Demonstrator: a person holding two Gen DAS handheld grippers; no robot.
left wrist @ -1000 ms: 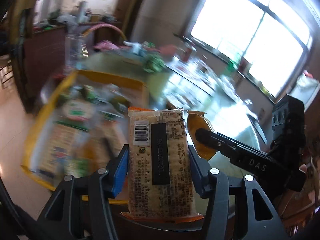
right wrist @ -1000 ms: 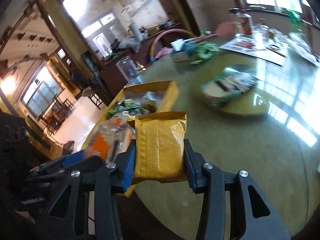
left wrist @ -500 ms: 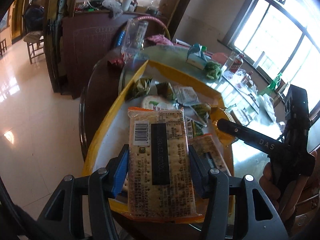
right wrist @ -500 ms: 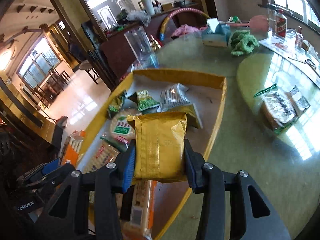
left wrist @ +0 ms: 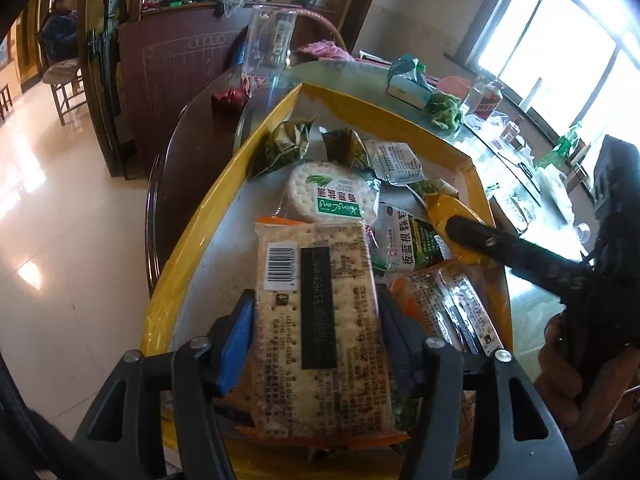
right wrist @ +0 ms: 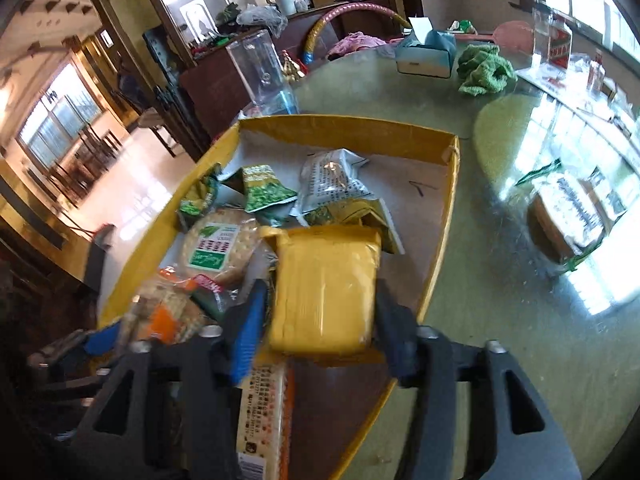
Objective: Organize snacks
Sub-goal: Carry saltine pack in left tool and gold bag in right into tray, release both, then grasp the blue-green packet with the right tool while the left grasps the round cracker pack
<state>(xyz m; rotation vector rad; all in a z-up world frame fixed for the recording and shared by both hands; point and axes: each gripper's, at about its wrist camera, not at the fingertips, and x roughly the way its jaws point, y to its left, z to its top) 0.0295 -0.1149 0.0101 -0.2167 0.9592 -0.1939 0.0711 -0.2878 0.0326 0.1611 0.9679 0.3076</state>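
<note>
A shallow yellow box (left wrist: 200,232) on the round table holds several snack packs. My left gripper (left wrist: 316,320) hangs over its near end, jaws opening. The long cracker pack (left wrist: 320,380) lies between them, a thin gap showing at each pad. My right gripper (right wrist: 320,312) is over the same box (right wrist: 440,240), jaws opening too. A blurred yellow pack (right wrist: 324,292) sits between its fingers, clear of the blue pad. In the left wrist view a right fingertip (left wrist: 472,236) rests by the yellow pack (left wrist: 444,208). The right wrist view shows a left gripper's fingertip (right wrist: 96,340) at lower left.
In the box lie a round cracker pack (left wrist: 332,196) and green packets (left wrist: 284,148). A clear plastic container (right wrist: 260,72), a tissue box (right wrist: 426,54) and a green cloth (right wrist: 484,70) stand beyond it. More snack packs (right wrist: 568,208) lie on the glossy table to the right.
Both grippers swung from over the table to above the yellow box and sank toward it. Their jaws have widened off the cracker pack and the yellow pack.
</note>
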